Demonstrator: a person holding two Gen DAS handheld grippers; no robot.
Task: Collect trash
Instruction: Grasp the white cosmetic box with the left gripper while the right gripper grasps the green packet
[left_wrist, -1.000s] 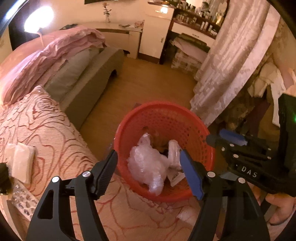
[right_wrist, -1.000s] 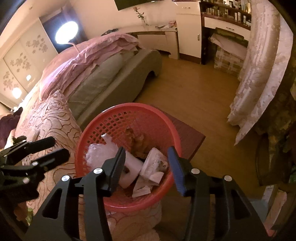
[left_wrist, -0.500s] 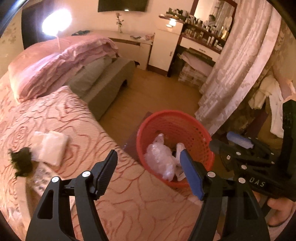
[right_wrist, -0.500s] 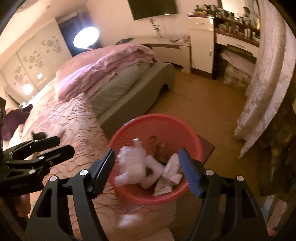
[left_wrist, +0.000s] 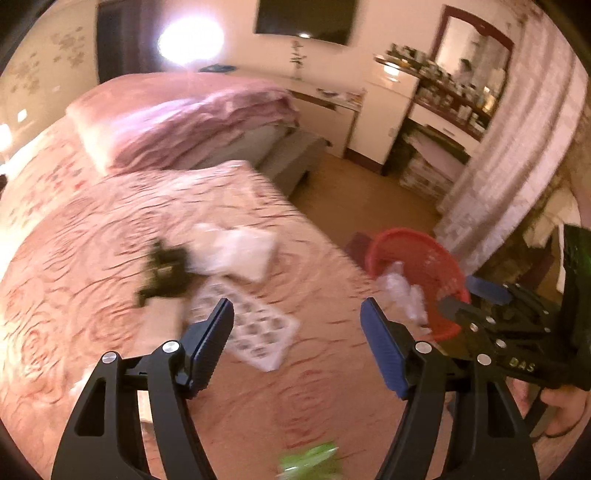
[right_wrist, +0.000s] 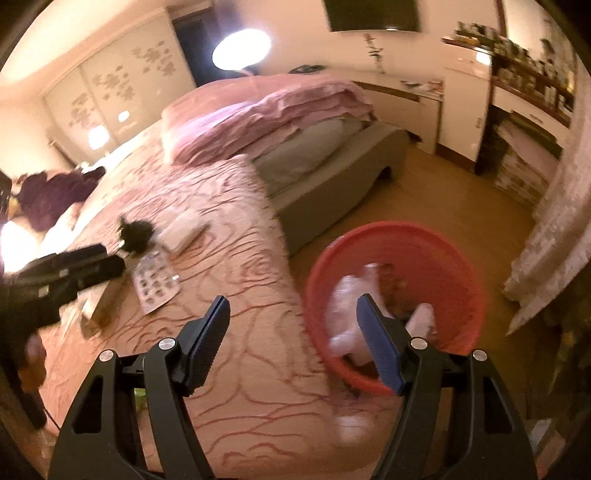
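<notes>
A red mesh basket (left_wrist: 439, 258) (right_wrist: 454, 254) stands on the floor beside the bed and holds crumpled clear plastic (left_wrist: 400, 291) and white wrappers (right_wrist: 349, 306). On the pink bedspread lie a clear blister tray (left_wrist: 255, 328) (right_wrist: 153, 282), a white packet (left_wrist: 236, 249) (right_wrist: 184, 229), a dark fuzzy clump (left_wrist: 166, 271) (right_wrist: 135, 232) and a green scrap (left_wrist: 310, 458). My left gripper (left_wrist: 297, 347) is open and empty above the bed. My right gripper (right_wrist: 291, 347) is open and empty at the bed's edge, its right finger over the basket.
A folded pink quilt (left_wrist: 192, 114) lies at the head of the bed. A grey bed frame (right_wrist: 332, 177) borders the wooden floor (right_wrist: 454, 192). A curtain (left_wrist: 517, 155) hangs at the right, with a dresser (left_wrist: 432, 122) behind. Purple cloth (right_wrist: 55, 195) lies far left.
Both grippers have swung left, away from over the basket toward the bed. The trash on the bedspread has come into view. Both stayed open and empty.
</notes>
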